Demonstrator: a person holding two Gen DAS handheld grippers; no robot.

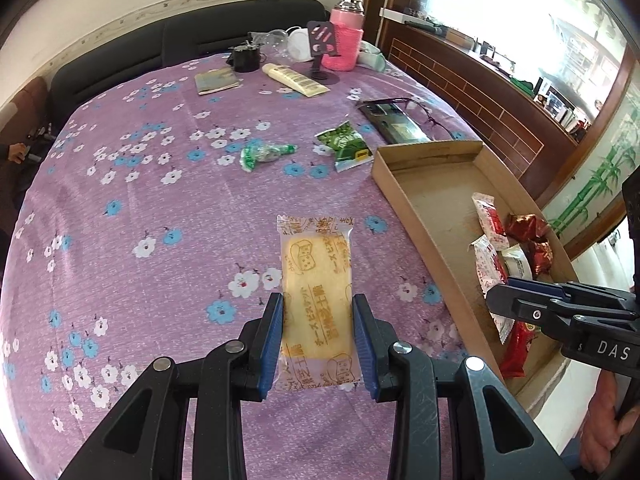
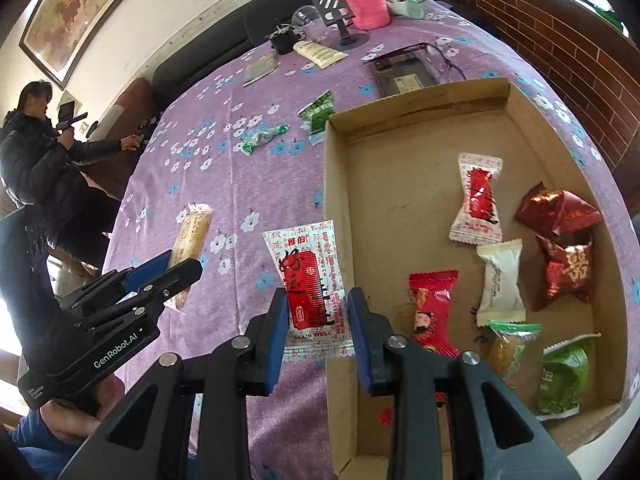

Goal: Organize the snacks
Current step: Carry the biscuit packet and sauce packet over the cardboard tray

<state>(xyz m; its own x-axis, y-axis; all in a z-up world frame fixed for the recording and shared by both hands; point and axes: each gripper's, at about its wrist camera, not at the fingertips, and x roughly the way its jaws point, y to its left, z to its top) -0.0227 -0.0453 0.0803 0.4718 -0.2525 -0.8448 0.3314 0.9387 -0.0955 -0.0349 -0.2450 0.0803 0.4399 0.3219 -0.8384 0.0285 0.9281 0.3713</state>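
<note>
My left gripper (image 1: 318, 312) is shut on a pale yellow biscuit packet (image 1: 316, 280), held above the purple flowered tablecloth (image 1: 160, 200). My right gripper (image 2: 318, 312) is shut on a white and red candy packet (image 2: 310, 280), held over the left wall of the cardboard tray (image 2: 334, 184). In the right wrist view the left gripper (image 2: 172, 264) and its biscuit packet (image 2: 191, 236) show at the left. Several wrapped snacks lie in the tray, among them a red foil sweet (image 2: 558, 210) and a white sweet (image 2: 500, 276). A green packet (image 1: 346, 142) and a green twist sweet (image 1: 264, 152) lie on the cloth.
At the far end of the table stand a pink bottle (image 1: 346, 36), a black phone stand (image 1: 322, 48), a cream tube (image 1: 294, 80), a phone (image 1: 394, 122) with glasses (image 1: 424, 114), and a small booklet (image 1: 216, 80). A person (image 2: 36, 148) stands at the left beyond the table.
</note>
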